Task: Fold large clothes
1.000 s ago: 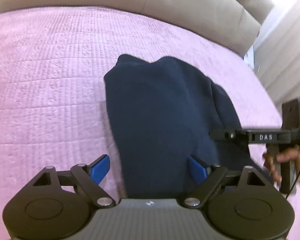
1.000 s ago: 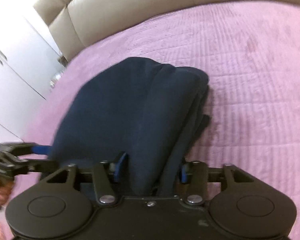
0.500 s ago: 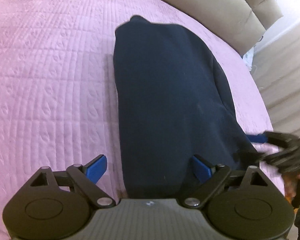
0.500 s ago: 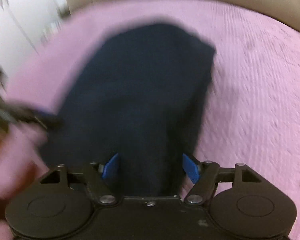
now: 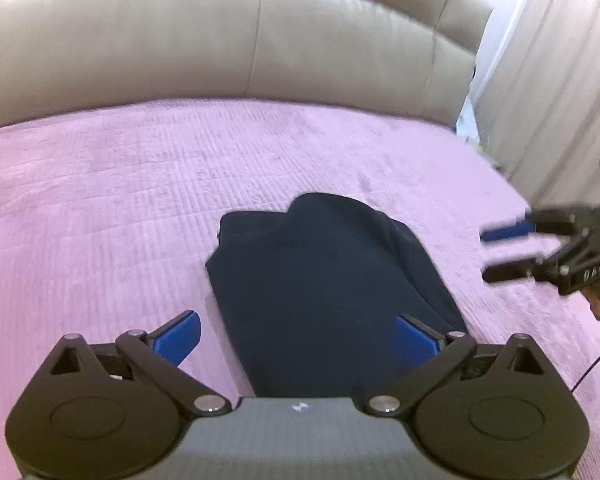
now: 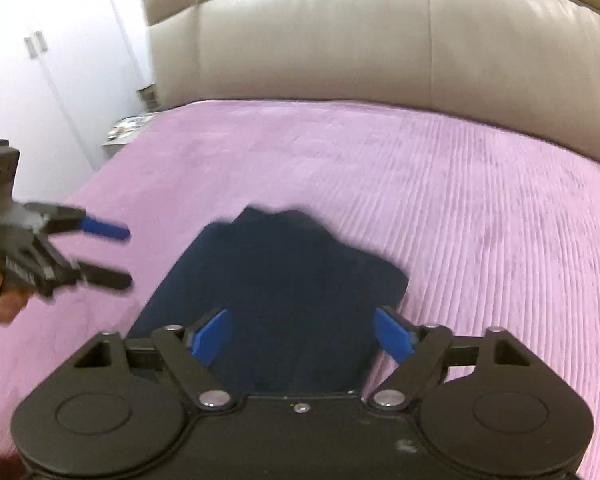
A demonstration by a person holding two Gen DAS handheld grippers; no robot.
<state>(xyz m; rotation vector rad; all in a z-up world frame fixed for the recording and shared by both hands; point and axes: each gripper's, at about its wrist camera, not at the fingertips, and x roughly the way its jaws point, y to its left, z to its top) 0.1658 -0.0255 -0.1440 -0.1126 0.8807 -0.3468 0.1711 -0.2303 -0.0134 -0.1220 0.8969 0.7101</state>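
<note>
- The dark blue garment (image 5: 324, 280) is seen lying folded into a compact bundle on the pink bedspread (image 5: 100, 200), short of the beige headboard (image 5: 220, 40).
- The left claw (image 5: 296, 330) is spread wide, its jaws having just been opening; nothing is gripped, though the bundle's near end is framed between the blue pads (image 5: 180, 334).
- The right claw (image 6: 302, 334) is likewise wide and empty, its jaws having just been opening.
- The bundle's long axis is judged to run away from both claws toward the headboard; neither claw is clearly nearer.
</note>
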